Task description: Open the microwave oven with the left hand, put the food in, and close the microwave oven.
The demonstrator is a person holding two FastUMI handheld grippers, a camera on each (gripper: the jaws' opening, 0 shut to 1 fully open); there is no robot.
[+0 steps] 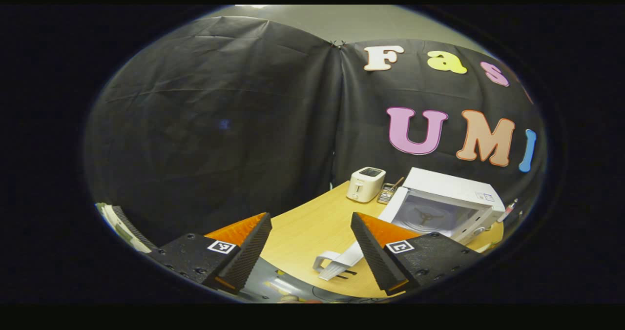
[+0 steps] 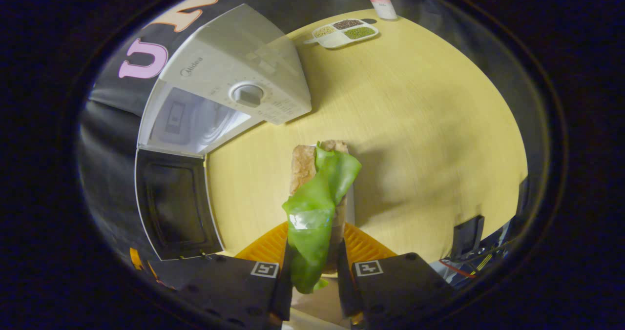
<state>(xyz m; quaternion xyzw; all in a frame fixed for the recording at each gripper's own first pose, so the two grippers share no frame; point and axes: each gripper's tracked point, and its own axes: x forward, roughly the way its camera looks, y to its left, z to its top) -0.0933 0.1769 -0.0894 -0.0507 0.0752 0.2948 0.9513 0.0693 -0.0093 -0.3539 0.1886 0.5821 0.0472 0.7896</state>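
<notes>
Microwave oven (image 2: 229, 86), white, is shown on the wooden tabletop (image 2: 415, 125) near its edge by the booth wall, with the door (image 2: 176, 205) swung fully open and the cavity exposed. In the left gripper view the microwave oven (image 1: 447, 203) is seen toward the tabletop's far edge, a white toaster (image 1: 365, 184) beside it. The left gripper (image 1: 311, 244) is held with its fingers spread apart, nothing between them. The right gripper (image 2: 315, 266) is pinched on the food (image 2: 317, 198), a sandwich with a green lettuce leaf, held above the tabletop. A divided tray (image 2: 342, 32) of grains is placed at the far edge.
</notes>
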